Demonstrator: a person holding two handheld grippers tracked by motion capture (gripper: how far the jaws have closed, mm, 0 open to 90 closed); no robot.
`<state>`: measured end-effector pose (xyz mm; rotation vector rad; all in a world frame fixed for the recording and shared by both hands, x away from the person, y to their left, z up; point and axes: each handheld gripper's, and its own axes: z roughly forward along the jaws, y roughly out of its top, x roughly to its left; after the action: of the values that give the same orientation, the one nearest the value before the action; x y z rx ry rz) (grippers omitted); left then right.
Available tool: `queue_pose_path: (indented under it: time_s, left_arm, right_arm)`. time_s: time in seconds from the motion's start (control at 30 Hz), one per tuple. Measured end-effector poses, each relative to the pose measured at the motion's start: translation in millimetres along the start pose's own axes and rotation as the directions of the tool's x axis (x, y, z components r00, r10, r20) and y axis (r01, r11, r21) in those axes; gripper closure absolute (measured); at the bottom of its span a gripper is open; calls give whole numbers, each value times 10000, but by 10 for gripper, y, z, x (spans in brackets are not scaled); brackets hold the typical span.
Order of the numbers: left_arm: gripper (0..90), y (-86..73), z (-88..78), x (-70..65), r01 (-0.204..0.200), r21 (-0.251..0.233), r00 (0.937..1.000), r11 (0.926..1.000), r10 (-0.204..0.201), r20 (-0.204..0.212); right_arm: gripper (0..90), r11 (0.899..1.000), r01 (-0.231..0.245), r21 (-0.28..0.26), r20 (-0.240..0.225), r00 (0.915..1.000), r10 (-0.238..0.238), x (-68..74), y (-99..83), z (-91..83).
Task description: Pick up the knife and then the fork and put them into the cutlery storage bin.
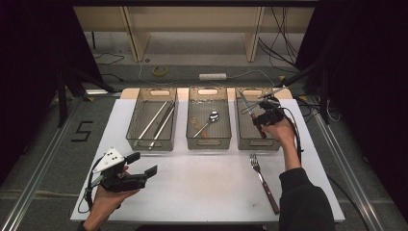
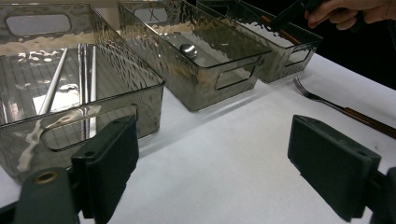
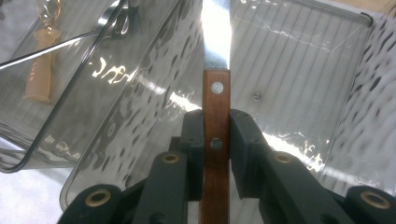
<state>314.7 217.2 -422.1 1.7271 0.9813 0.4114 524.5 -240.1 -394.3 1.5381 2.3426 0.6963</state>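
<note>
Gripping a knife point(image 3: 216, 107) by its wooden handle, right tongs point(image 3: 216, 144) clamped on either side of it, blade pointing onward over the right bin point(image 3: 299, 70) — same tongs seen from above at the right bin point(image 1: 274, 144), knife point(image 1: 250, 113) slanting across it, hand point(image 1: 281, 130) behind. Left tongs point(image 1: 144, 164) wide open with nothing between them, held low over the white counter point(image 1: 207, 183) near its front left corner, well apart from the bins. Fork point(image 1: 263, 180) lying on the counter just in front of the right bin, tines toward it, brown handle toward the front edge. Spoon point(image 1: 209, 120) in the middle bin point(image 1: 208, 144), two long metal sticks point(image 1: 156, 122) in the left bin point(image 1: 149, 144) — bins side by side, nearly touching
</note>
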Motion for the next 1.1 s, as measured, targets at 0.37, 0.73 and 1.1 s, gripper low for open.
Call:
queue_pose_path:
  time_s: [0.37, 0.73, 1.1]
  left_arm:
    - [161, 1, 4, -6, -9, 11, 10000, 10000, 9, -7]
    - [161, -1, -1, -3, -11, 14, 10000, 10000, 11, -19]
    - [160, -2, 1, -4, 28, 36, 10000, 10000, -28, -84]
  right_arm:
    - [718, 9983, -394, 435, -303, 9987, 407, 6, -15, 113]
    - [537, 9996, -69, -280, -606, 9982, 52, 61, -64, -98]
    - [383, 9870, 1462, -664, -655, 9864, -1505, 351, -401, -502]
